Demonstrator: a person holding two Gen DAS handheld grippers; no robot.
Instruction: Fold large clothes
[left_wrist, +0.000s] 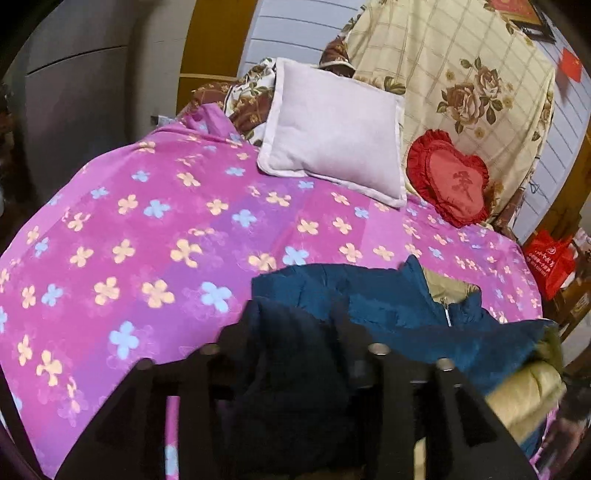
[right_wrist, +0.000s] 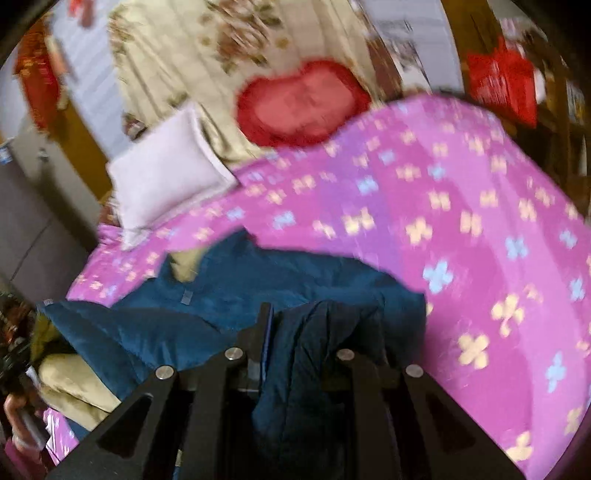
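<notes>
A teal-blue padded jacket (left_wrist: 406, 306) with a beige lining and a zipped collar lies on the pink flowered bedspread (left_wrist: 147, 240), near its front edge. My left gripper (left_wrist: 295, 317) stands over one dark blue fold of it. Its fingers are apart and the cloth is bunched loosely between them. In the right wrist view, which is blurred, the same jacket (right_wrist: 229, 273) spreads to the left. My right gripper (right_wrist: 291, 317) is shut on a bunched fold of it. The cloth hides the right finger's tip.
A pale lilac pillow (left_wrist: 332, 129) and a red heart cushion (left_wrist: 450, 181) lie at the head of the bed against a cream rose-print quilt (left_wrist: 461, 74). A red bag (left_wrist: 550, 258) stands beyond the bed's right edge. A grey cabinet (left_wrist: 74, 110) is at the left.
</notes>
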